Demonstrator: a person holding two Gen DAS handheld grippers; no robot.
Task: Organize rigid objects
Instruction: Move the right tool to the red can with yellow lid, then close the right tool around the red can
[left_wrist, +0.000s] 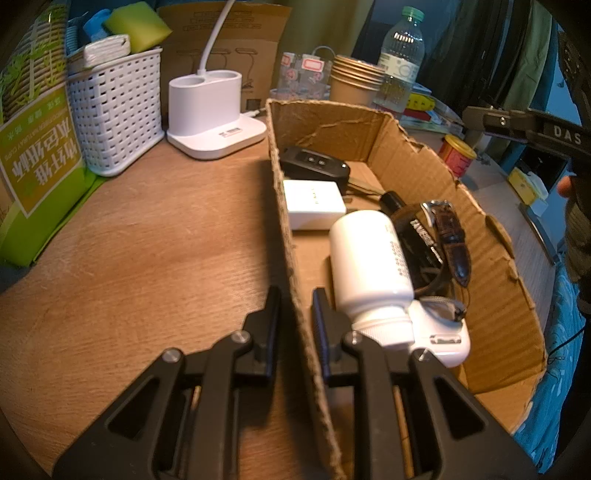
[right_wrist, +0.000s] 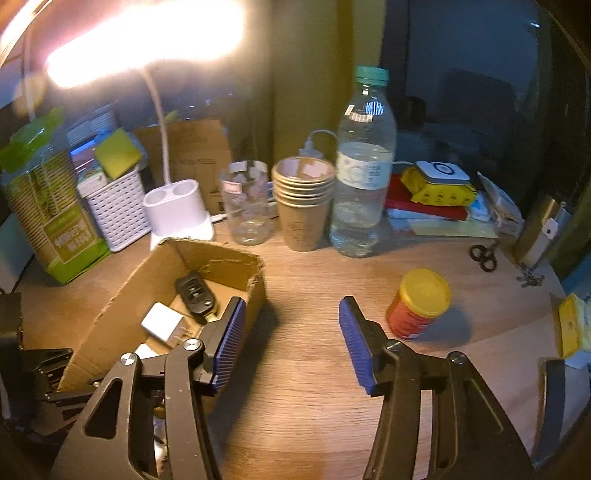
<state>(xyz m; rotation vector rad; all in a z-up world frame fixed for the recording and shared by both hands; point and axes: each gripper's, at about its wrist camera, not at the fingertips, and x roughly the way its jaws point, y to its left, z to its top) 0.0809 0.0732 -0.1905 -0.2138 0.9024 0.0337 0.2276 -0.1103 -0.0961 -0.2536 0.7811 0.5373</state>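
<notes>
Pinching the torn cardboard box (left_wrist: 291, 229) wall, left hand-held gripper (left_wrist: 295, 314) grips; right hand-held gripper (right_wrist: 291, 332) spread.

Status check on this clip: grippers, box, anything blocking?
Left gripper clamped on the cardboard box wall. Right gripper open, empty, over bare desk. Red can with yellow lid outside the box, just ahead of the right jaws. Nothing blocking.

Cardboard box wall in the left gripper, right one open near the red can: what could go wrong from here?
The left gripper pinches only the thin, torn cardboard box wall; pulling may bend or tear it. The right gripper is open and empty; reaching for the red can could knock it over.
</notes>
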